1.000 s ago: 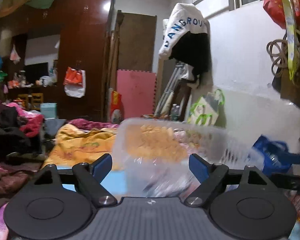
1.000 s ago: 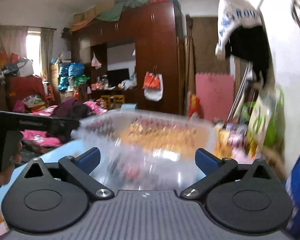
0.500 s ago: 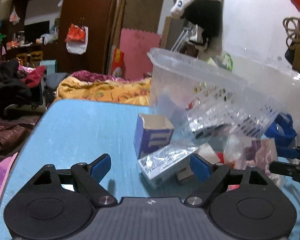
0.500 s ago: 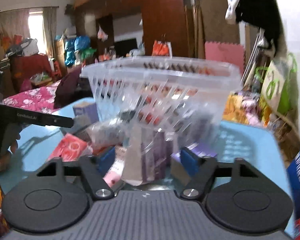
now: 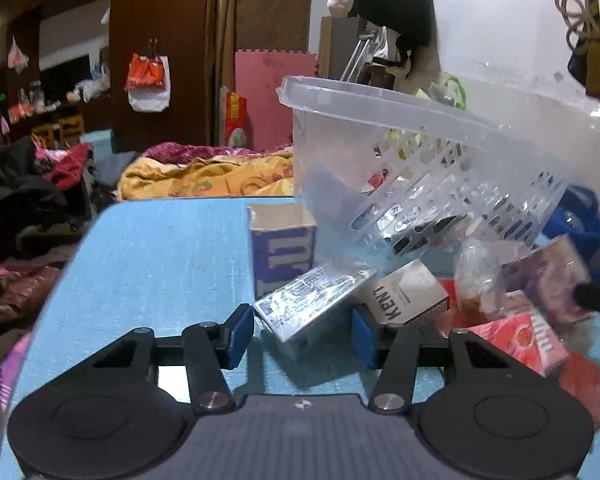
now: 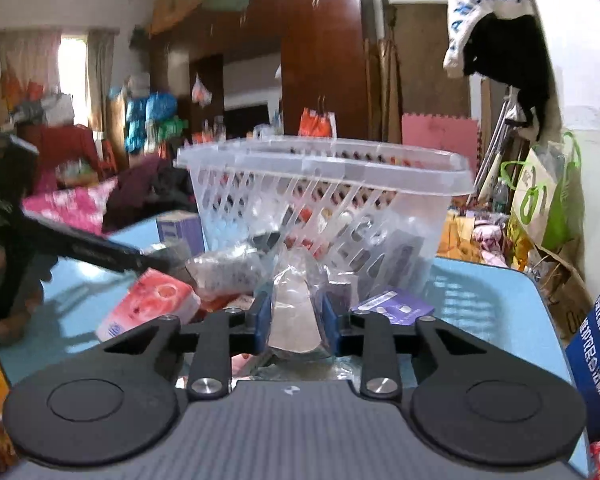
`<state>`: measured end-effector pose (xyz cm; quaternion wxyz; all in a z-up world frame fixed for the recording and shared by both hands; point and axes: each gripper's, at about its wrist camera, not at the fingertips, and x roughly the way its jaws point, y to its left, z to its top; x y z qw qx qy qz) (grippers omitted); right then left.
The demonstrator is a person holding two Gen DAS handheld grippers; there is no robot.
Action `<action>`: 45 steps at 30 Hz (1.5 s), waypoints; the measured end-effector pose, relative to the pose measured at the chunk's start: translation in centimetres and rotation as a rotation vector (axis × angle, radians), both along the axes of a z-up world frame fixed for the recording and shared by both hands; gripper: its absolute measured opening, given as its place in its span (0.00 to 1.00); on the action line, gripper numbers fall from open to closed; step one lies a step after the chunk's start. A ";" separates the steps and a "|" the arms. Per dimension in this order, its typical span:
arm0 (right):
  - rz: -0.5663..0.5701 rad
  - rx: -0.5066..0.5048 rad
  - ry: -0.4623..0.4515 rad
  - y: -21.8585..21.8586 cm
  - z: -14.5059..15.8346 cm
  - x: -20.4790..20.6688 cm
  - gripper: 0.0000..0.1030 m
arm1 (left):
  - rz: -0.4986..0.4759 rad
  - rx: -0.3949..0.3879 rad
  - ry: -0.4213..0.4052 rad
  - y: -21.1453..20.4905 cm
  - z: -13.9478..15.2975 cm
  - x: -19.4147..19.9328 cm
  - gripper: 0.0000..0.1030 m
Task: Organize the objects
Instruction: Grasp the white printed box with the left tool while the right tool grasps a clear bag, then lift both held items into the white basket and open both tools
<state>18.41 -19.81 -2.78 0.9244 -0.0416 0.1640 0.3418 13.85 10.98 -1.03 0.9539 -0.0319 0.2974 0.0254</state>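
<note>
A clear slotted basket (image 5: 420,152) (image 6: 324,184) leans tilted over a heap of small packs on the blue table (image 5: 160,264). My left gripper (image 5: 303,334) sits low at the heap. Its jaws are closing on a silver foil-wrapped pack (image 5: 316,300), and the pads touch its sides. Behind that pack stands an open purple box (image 5: 282,248), with a Kent pack (image 5: 408,296) to its right. My right gripper (image 6: 296,320) is shut on a clear plastic bag (image 6: 294,300), just in front of the basket. Beside it lie a red pack (image 6: 148,304) and a purple card (image 6: 396,306).
A bed with a yellow blanket (image 5: 204,176) lies beyond the table's far edge. Heaped clothes (image 5: 28,200) are off to the left. A tall blue box (image 6: 596,360) stands close on the right. Bags (image 6: 540,208) lean along the white wall.
The basket, blurred and close in front of both grippers a second ago, now rests tilted over the spilled packs. Both grippers sank to the table. Left jaws narrowed round the silver pack; right jaws shut on the bag.
</note>
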 end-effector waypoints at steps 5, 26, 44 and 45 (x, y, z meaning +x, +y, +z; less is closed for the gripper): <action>-0.015 0.057 0.000 -0.8 -0.4 0.0 0.30 | -0.031 0.011 -0.016 -0.4 0.2 -0.3 0.53; -0.006 0.190 -0.043 -2.3 -1.0 0.0 0.28 | -0.057 -0.035 -0.244 -0.2 1.3 -3.7 0.52; -0.026 -0.040 0.014 0.9 -1.1 0.1 0.32 | -0.087 -0.038 -0.288 -0.2 1.4 -4.9 0.52; -0.022 -0.010 0.005 0.4 -0.8 -0.2 0.32 | -0.091 -0.055 -0.301 0.0 1.5 -5.2 0.52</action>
